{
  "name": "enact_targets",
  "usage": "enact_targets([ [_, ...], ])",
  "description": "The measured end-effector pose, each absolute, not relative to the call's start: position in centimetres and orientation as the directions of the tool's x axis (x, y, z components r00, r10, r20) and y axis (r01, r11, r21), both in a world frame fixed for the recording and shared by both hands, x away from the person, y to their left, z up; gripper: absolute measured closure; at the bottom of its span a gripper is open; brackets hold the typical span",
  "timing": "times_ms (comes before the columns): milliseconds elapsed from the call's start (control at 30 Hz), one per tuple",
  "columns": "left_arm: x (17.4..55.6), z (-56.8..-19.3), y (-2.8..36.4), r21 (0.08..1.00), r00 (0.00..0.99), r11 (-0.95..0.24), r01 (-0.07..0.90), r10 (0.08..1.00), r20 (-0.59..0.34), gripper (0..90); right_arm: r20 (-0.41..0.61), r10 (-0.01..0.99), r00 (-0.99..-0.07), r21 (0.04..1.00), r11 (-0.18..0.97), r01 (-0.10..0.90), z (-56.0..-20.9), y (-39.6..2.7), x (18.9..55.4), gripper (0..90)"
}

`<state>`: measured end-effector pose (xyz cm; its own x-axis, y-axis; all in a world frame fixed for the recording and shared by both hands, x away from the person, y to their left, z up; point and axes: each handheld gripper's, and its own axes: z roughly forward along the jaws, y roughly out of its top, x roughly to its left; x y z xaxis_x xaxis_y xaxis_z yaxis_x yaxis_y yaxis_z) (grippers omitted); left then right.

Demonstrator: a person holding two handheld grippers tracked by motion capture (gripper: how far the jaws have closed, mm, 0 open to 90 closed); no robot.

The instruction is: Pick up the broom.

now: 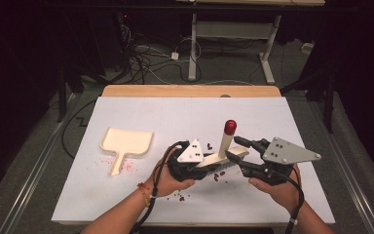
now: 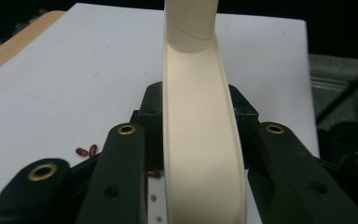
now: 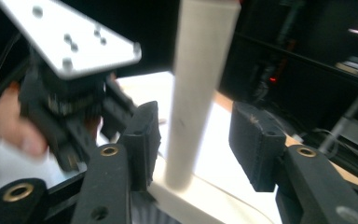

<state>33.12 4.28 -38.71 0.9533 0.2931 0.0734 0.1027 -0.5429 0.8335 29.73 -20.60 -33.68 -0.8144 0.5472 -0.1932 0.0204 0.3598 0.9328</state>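
White tabletop, front centre: brush (image 1: pixel 222 157) passing between two hand-held grippers

Left gripper (image 1: pixel 202 168) clamped on the cream brush back; right gripper (image 3: pixel 196 140) slackened, pads astride the upright handle without contact; rigid, light, smooth plastic, likely slippery; take the flat back rather than the round stem; beans (image 1: pixel 181 197) scattered nearby; dustpan (image 1: pixel 125 144) towards the left edge

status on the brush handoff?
Left gripper shut on brush head. Right gripper open around its handle. Beans underneath, dustpan clear left.
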Motion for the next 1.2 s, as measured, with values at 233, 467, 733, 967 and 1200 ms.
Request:
enact_targets([
  [233,31.2,-38.6,6.8,0.808,0.974,-0.586,0.052,0.21,0.089,65.5,-0.142,0.335,-0.932,0.878,0.478,0.038,-35.6,-19.4,31.1,47.3],
  [467,30.5,-39.2,7.7,0.796,0.987,-0.604,0.018,0.136,0.081,65.5,-0.036,0.134,-0.99,0.818,0.573,0.048,-38.3,-17.7,32.3,52.5],
  [733,30.7,-40.5,7.7,0.759,0.994,-0.651,-0.019,0.069,0.084,61.6,-0.018,0.046,-0.999,0.772,0.635,0.015,-39.7,-16.5,32.1,66.7],
  [967,30.7,-40.1,9.0,0.757,0.976,-0.654,-0.008,0.16,0.149,40.7,-0.046,0.105,-0.993,0.764,0.644,0.032,-39.9,-16.4,32.0,68.0],
  [1200,29.8,-40.2,15.1,0.796,0.846,-0.597,0.102,0.473,0.246,21.6,-0.061,0.196,-0.979,0.763,0.641,0.081,-39.1,-16.9,31.8,68.0],
])
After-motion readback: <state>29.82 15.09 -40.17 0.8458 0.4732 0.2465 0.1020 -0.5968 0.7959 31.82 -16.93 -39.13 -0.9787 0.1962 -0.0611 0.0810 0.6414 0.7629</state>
